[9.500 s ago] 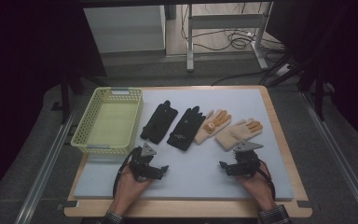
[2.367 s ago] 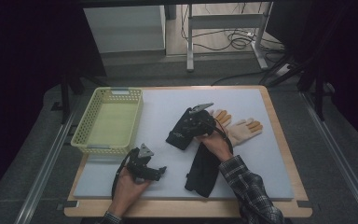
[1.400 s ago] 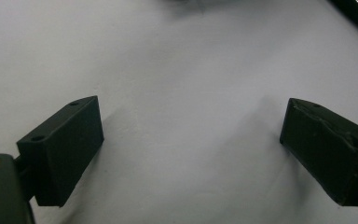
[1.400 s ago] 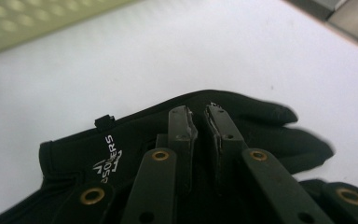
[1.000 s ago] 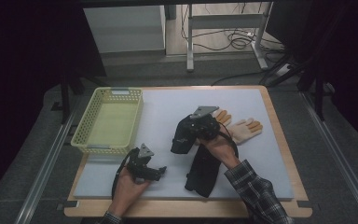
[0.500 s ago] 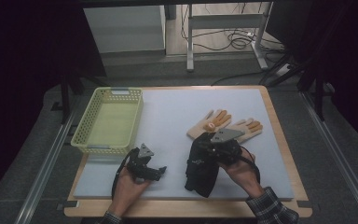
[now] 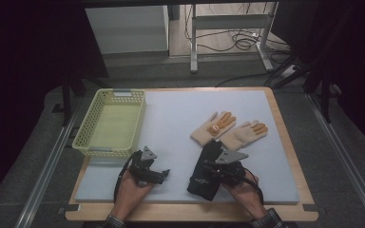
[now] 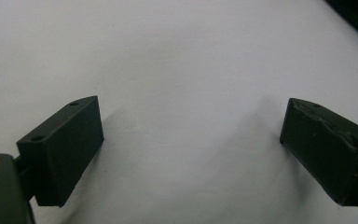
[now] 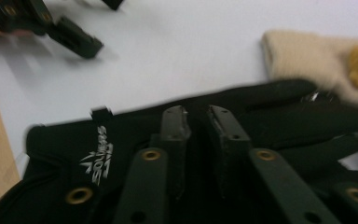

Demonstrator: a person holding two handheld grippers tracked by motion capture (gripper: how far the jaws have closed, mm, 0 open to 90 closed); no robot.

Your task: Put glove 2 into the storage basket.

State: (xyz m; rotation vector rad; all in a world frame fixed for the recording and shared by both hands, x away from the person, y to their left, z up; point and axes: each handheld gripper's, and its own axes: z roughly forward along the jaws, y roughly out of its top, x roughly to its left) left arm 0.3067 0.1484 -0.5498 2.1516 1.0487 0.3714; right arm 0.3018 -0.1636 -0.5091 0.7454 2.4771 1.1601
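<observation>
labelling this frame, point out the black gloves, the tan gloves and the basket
black gloves (image 7: 204, 178): high view, cuff end near the table's front edge
tan gloves (image 7: 241, 137): high view, palm of the right-hand one
basket (image 7: 86, 148): high view, front rim

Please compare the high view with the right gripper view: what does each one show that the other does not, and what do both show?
High view alone: the pale green plastic mesh basket and the person's right hand. Right gripper view alone: the white printed logo on the black fabric gloves, and the right gripper with a narrow gap between its jaws. Both: the black gloves, the beige knitted gloves, the left gripper, the white mat.
</observation>
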